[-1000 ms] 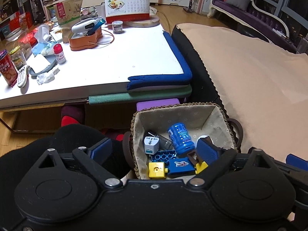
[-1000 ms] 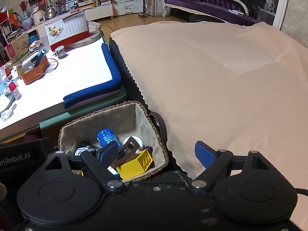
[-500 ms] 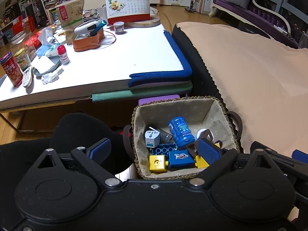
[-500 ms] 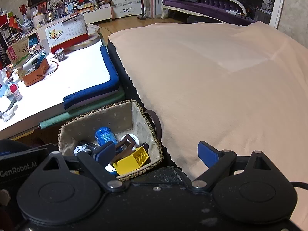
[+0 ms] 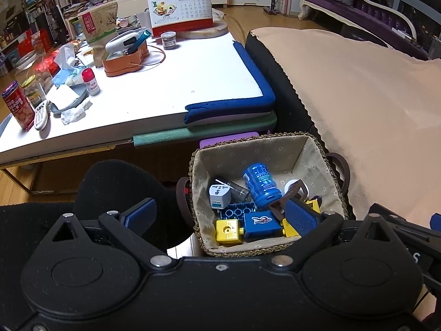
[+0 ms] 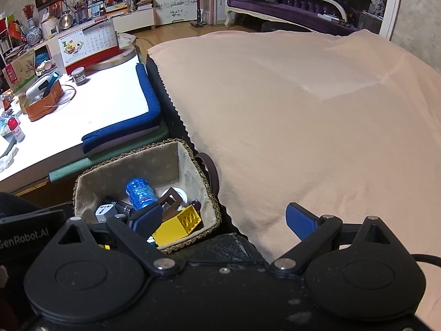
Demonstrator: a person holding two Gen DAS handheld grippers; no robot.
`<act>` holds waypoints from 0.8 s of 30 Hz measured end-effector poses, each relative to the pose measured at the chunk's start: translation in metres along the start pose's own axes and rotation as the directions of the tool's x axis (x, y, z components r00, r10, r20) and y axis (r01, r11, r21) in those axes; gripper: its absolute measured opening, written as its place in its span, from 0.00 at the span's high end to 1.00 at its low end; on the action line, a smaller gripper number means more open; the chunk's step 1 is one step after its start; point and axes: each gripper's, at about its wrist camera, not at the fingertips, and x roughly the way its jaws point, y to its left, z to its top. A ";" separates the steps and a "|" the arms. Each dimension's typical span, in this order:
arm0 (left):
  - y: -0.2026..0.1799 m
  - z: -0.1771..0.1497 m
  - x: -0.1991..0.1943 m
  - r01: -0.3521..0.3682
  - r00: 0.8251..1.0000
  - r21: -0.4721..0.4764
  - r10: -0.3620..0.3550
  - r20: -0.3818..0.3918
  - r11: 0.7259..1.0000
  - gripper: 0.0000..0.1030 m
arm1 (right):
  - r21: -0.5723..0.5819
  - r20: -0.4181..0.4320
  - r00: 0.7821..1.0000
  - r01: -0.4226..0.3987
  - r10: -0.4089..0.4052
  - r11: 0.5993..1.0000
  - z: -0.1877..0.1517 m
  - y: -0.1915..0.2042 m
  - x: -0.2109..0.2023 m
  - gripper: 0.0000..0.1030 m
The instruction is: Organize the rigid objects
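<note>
A woven, cloth-lined basket (image 5: 248, 141) stands on the floor between the low table and the beige-covered surface. In it lie a blue can (image 5: 261, 184), a white plug adapter (image 5: 219, 194), a yellow brick (image 5: 228, 230), a blue brick (image 5: 261, 222) and a brown frame piece (image 5: 292, 193). My left gripper (image 5: 220, 216) hovers open over the basket's near side, holding nothing. My right gripper (image 6: 223, 222) is over the basket's (image 6: 132, 154) right corner. Its jaws are opening, with nothing gripped. Its left pad hangs above a large yellow brick (image 6: 179, 224) and the blue can (image 6: 140, 193).
A white low table (image 5: 165, 82) with blue and green foam edging carries a calendar, tins, jars and a remote. A wide beige cloth (image 6: 303, 110) covers the surface on the right. A black cushion (image 5: 118, 182) sits left of the basket. A purple sofa stands far back.
The right gripper's jaws have spread a little wider. The basket and its contents lie as before, and both hands have hardly moved.
</note>
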 end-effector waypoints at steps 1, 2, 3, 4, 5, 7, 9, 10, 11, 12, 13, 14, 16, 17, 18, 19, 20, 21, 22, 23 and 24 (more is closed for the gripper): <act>0.000 0.000 0.000 0.001 1.000 0.003 -0.001 0.000 1.000 0.06 | 0.002 0.002 1.000 0.003 -0.003 1.000 0.000 -0.001 -0.001 0.05; -0.001 0.000 0.000 0.001 1.000 0.009 -0.001 0.000 1.000 0.06 | 0.004 0.006 1.000 0.008 -0.008 1.000 0.000 -0.002 -0.002 0.04; -0.002 0.000 0.000 0.000 1.000 0.014 0.000 0.001 1.000 0.06 | 0.006 0.009 1.000 0.011 -0.011 1.000 0.000 -0.004 -0.003 0.04; -0.003 0.000 0.000 0.000 1.000 0.021 0.000 0.002 1.000 0.06 | 0.009 0.011 1.000 0.015 -0.015 1.000 0.000 -0.005 -0.004 0.04; -0.004 0.000 0.000 0.001 1.000 0.029 -0.001 0.002 1.000 0.06 | 0.014 0.014 1.000 0.018 -0.018 1.000 0.000 -0.008 -0.005 0.04; -0.007 -0.001 0.000 0.007 1.000 0.048 -0.007 0.001 0.999 0.06 | 0.025 0.016 1.000 0.022 -0.023 0.999 0.001 -0.011 -0.005 0.04; -0.010 -0.002 0.000 0.013 1.000 0.067 -0.013 -0.001 0.998 0.06 | 0.036 0.016 0.999 0.028 -0.029 0.999 0.001 -0.015 -0.006 0.01; -0.012 -0.003 0.000 0.014 1.000 0.072 -0.014 -0.001 0.997 0.06 | 0.041 0.017 0.999 0.031 -0.032 0.999 0.001 -0.016 -0.006 0.01; -0.013 -0.003 -0.001 0.014 1.000 0.078 -0.015 0.000 0.997 0.06 | 0.045 0.019 0.999 0.034 -0.035 0.998 0.001 -0.018 -0.007 0.01; -0.014 -0.004 -0.001 0.014 1.000 0.082 -0.014 0.002 0.997 0.06 | 0.047 0.020 0.999 0.037 -0.038 0.998 0.001 -0.019 -0.007 0.01; -0.015 -0.004 -0.001 0.012 1.000 0.086 -0.012 0.005 0.996 0.06 | 0.048 0.020 0.999 0.039 -0.040 0.998 0.001 -0.020 -0.007 0.01; -0.015 -0.004 -0.002 0.010 1.000 0.087 -0.010 0.008 0.996 0.06 | 0.050 0.019 0.999 0.041 -0.042 0.998 0.001 -0.020 -0.007 0.01; -0.015 -0.004 -0.002 0.009 1.000 0.089 -0.009 0.009 0.996 0.06 | 0.050 0.019 0.999 0.042 -0.043 0.998 0.001 -0.020 -0.008 0.01; -0.015 -0.004 -0.002 0.009 1.000 0.088 -0.009 0.009 0.996 0.06 | 0.049 0.020 0.999 0.043 -0.044 0.998 0.001 -0.020 -0.008 0.01; -0.015 -0.004 -0.002 0.009 1.000 0.088 -0.010 0.008 0.996 0.06 | 0.047 0.020 0.999 0.045 -0.046 0.998 0.001 -0.019 -0.008 0.01; -0.015 -0.004 -0.002 0.010 1.000 0.088 -0.011 0.007 0.996 0.06 | 0.045 0.020 0.999 0.047 -0.048 0.998 0.000 -0.019 -0.008 0.01; -0.015 -0.004 -0.002 0.010 1.000 0.088 -0.011 0.007 0.996 0.06 | 0.042 0.021 0.999 0.049 -0.050 0.998 0.000 -0.018 -0.008 0.01; -0.015 -0.004 -0.002 0.010 1.000 0.088 -0.011 0.007 0.996 0.06 | 0.041 0.021 0.998 0.050 -0.051 0.998 0.000 -0.017 -0.008 0.01; -0.015 -0.004 -0.002 0.010 1.000 0.090 -0.011 0.008 0.996 0.06 | 0.040 0.020 0.999 0.050 -0.050 0.998 0.000 -0.017 -0.008 0.01; -0.015 -0.004 -0.002 0.011 1.000 0.092 -0.012 0.008 0.996 0.06 | 0.039 0.020 0.999 0.050 -0.050 0.998 0.000 -0.016 -0.008 0.01; -0.015 -0.004 -0.002 0.012 1.000 0.094 -0.012 0.008 0.996 0.06 | 0.038 0.020 0.998 0.050 -0.051 0.998 0.000 -0.016 -0.008 0.01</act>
